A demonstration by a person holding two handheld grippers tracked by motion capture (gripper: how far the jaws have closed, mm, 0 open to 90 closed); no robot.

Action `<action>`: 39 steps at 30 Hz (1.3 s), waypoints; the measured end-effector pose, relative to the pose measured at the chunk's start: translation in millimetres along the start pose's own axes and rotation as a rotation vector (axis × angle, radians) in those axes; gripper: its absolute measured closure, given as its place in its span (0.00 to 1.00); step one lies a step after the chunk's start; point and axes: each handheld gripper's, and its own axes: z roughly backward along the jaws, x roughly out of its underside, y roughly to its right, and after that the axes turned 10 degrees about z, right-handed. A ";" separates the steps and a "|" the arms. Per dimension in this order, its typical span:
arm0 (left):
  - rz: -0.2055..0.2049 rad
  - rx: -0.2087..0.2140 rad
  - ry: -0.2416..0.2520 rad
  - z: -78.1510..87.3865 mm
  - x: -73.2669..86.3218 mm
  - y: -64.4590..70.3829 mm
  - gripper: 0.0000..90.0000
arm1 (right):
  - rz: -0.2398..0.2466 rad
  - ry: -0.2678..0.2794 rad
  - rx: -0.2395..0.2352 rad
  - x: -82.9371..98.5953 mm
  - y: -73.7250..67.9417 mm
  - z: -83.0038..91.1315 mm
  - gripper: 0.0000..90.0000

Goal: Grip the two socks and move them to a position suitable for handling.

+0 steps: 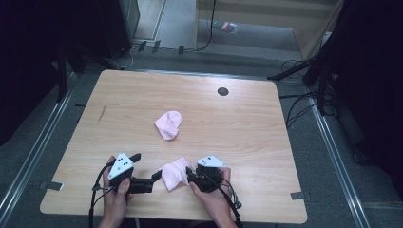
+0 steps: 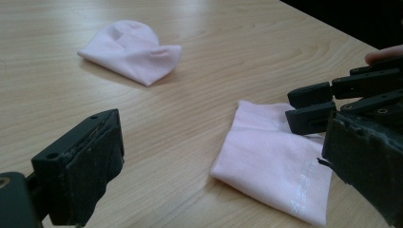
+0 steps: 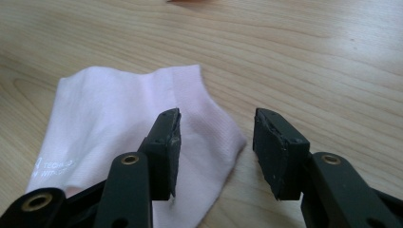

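A: Nearest the camera, the left gripper [image 1: 154,176] and the right gripper [image 1: 190,174] are held at the front edge of the table [image 1: 247,142], with the near sock [image 1: 175,173] lying flat between them. How are the jaws set?

B: Both pairs are seen apart. In the right gripper view one jaw is placed over the sock's edge and the other over bare wood beside it, so nothing is clamped yet. The left gripper's jaws are spread wide just to the sock's left, and no cloth is touched by them.

A: What could go wrong?

B: If the right jaws are closed as they stand, only the top layer may be pinched, and the sock could be dragged or bunched instead of lifted cleanly. A thin fold could also be lost from the worn pads.

A: And the materials?

B: The sock is pale pink, soft fine knit, folded flat, with small white lettering printed near one end. The table is smooth light wood grain with rounded corners.

A: Beyond it?

B: A second sock [image 1: 168,124], also pink and folded into a rounded bundle, is seen well behind the near sock, toward the table's middle. Farther still, a dark round hole [image 1: 223,91] is set near the back edge.
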 end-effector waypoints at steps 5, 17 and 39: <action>0.003 -0.001 -0.026 -4.5 4.1 -0.4 0.00 | 0.075 -0.002 0.050 0.8 -8.6 -1.5 0.74; -0.025 0.032 -0.048 -10.2 6.8 11.8 0.00 | 0.055 0.078 -0.050 -9.3 -10.2 14.3 0.94; -0.107 -0.088 -0.156 -43.1 16.0 63.0 0.10 | 0.022 0.279 -0.183 -62.1 -22.9 86.8 0.94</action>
